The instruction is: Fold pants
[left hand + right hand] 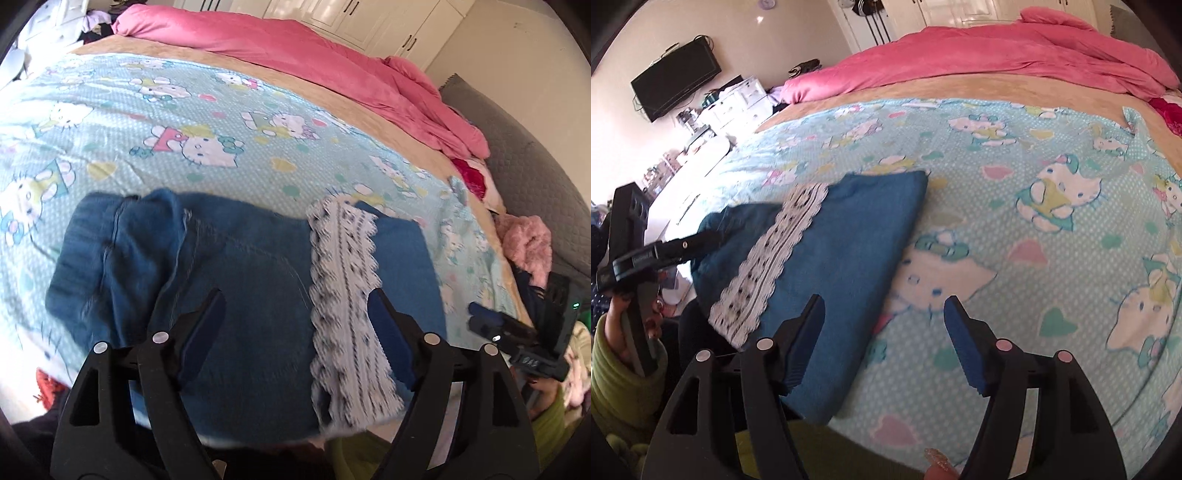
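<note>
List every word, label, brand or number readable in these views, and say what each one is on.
No text reads clearly.
Right gripper body, left wrist view: pale characters, too blurred to read.
Left gripper body, right wrist view: small white label, too small to read.
Bedsheet: cartoon cats and hearts only, no words.
Jeans: no visible label.

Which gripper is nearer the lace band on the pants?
Left. The left gripper hangs open directly over the pants, one side at the lace band. The right gripper is open past the pants' right edge, over the bedsheet.
</note>
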Motion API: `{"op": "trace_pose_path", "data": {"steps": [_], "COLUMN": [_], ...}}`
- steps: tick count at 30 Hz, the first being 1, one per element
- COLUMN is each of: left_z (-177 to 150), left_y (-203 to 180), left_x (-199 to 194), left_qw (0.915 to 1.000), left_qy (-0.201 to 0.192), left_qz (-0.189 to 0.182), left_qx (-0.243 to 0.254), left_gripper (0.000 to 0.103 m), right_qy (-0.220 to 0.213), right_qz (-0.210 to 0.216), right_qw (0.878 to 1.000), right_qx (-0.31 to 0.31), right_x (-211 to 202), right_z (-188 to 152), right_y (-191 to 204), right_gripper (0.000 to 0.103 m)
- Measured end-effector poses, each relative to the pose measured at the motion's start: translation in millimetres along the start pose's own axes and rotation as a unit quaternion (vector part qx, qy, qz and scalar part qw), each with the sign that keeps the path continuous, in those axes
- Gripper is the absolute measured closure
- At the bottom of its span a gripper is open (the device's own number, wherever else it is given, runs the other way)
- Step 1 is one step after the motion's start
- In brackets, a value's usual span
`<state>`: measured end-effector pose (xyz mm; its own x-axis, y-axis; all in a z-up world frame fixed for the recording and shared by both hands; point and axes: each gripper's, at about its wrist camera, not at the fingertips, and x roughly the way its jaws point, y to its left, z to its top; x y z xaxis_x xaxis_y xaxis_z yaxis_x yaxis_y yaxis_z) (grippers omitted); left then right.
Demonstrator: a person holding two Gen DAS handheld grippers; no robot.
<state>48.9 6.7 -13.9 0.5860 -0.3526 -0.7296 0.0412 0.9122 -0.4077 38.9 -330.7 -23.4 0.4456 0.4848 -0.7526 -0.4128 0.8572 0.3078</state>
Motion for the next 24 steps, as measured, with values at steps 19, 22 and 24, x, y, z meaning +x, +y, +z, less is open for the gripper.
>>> {"op": "trace_pose_path", "data": {"steps": [19,22,24], "left_z": [-55,-59,-62], "left_y": [-19,-25,-28], "left_x": [26,31,32], "left_qw": [0.9962,0.9963,0.9964], "left_qy": [0.084,0.086,0.085], "left_qz": [-0.016,-0.003,0.006], "left_qx": [-0.018,-0.007,0.001], "left_gripper": [0.032,0.063,0.077], "right_qy": [0.05,0.061,0.065], "right_qz": [0.06,0.056,0.055], "right_qw": [0.997,0.996,0.996], "right_qx": [0.001,-0.013,-0.026], "right_x": [16,20,23], "right_z": [-40,-42,-43], "right_y": [31,38,43], "right_gripper": [0.036,0.039,0.053]}}
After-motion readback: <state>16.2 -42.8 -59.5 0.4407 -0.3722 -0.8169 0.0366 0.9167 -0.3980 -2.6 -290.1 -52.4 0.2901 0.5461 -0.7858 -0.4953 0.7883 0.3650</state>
